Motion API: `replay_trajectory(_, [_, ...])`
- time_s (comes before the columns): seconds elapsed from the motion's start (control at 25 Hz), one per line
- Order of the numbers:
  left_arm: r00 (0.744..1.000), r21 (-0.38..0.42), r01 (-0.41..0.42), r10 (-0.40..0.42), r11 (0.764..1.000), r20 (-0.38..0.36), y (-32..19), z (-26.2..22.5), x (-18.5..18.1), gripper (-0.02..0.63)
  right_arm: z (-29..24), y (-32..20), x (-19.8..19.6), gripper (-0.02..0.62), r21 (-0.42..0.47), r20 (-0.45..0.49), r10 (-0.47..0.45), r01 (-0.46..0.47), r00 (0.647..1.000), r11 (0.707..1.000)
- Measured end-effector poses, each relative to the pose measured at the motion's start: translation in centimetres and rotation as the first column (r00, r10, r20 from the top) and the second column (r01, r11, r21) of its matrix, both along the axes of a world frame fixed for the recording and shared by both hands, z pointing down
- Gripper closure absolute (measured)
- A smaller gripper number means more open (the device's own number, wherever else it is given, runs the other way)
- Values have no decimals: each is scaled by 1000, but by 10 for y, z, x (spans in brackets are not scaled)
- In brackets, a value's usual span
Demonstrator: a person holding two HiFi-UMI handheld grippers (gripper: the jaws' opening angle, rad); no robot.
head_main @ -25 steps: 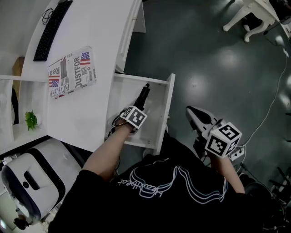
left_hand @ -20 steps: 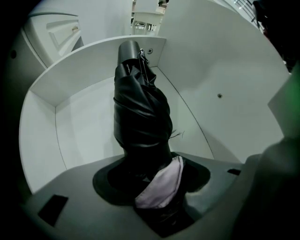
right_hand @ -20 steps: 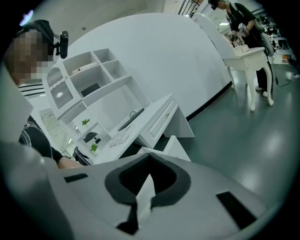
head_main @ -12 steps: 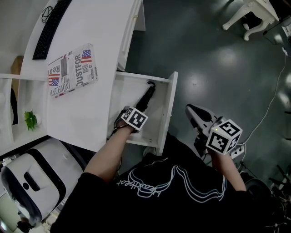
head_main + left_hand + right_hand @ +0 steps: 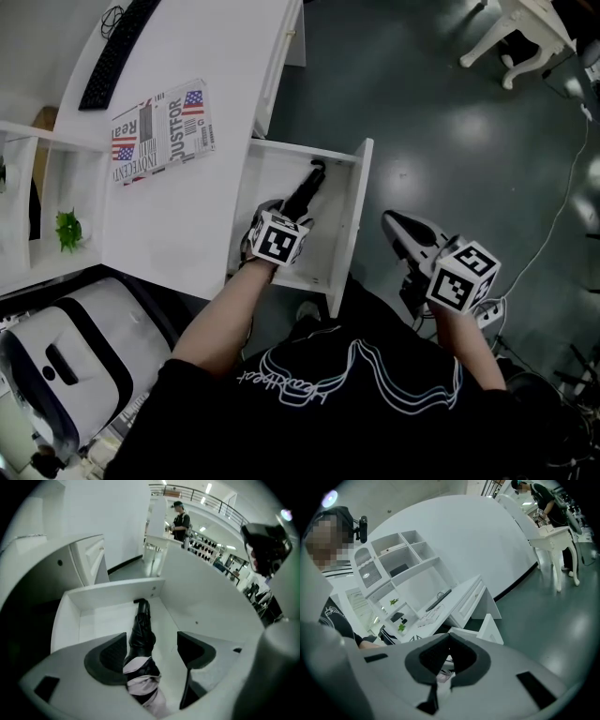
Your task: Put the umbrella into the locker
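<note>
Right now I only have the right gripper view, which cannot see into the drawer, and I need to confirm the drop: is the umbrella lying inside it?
Observer: Yes. In the left gripper view the black umbrella lies lengthwise on the floor of the open drawer, with its handle end at the far wall.
Operator: Is the left one gripping it?
Observer: No. The left hand-held gripper has its jaws apart. They have just been opening, and the umbrella shows between them without being clamped.
</note>
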State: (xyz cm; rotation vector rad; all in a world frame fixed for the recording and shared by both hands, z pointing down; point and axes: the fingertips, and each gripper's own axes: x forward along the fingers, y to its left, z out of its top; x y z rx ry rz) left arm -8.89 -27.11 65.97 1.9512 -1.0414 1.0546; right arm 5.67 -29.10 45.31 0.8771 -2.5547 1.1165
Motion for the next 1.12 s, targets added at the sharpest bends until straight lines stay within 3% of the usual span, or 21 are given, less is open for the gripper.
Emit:
replay_trajectory(0.12, [989,71,74,-64,995,-136,-8,-43,10,283,-8,4,1,592,-5,9,30,-30,1000,1000])
replay_trajectory(0.2, [974,127,110,-82,986,-209,-6,-76,14,392,-14,10,-1,592,4,18,32,-32,999,999])
replay_trajectory(0.28, [959,172,139,-89,975,-270,0,-108,14,460,-22,17,-5,592,22,25,23,-24,999,999])
replay_trajectory(0.44, [911,191,207,-117,960,-396,25,-167,10,588,-54,40,-21,592,80,53,-42,38,998,996])
replay_trajectory(0.68, [857,288,191,-16,938,-515,66,-261,16,600,-114,84,-44,592,238,42,-180,165,983,957])
replay_trajectory(0.84, [787,323,219,29,921,-617,88,-320,15,600,-148,106,-53,592,310,57,-224,196,973,930])
replay_trajectory(0.92, [764,359,234,57,903,-642,97,-348,16,600,-160,113,-51,592,325,66,-219,187,973,927])
replay_trajectory(1.12, [767,451,229,125,862,-629,118,-387,15,600,-188,130,-50,592,374,129,-212,151,969,915])
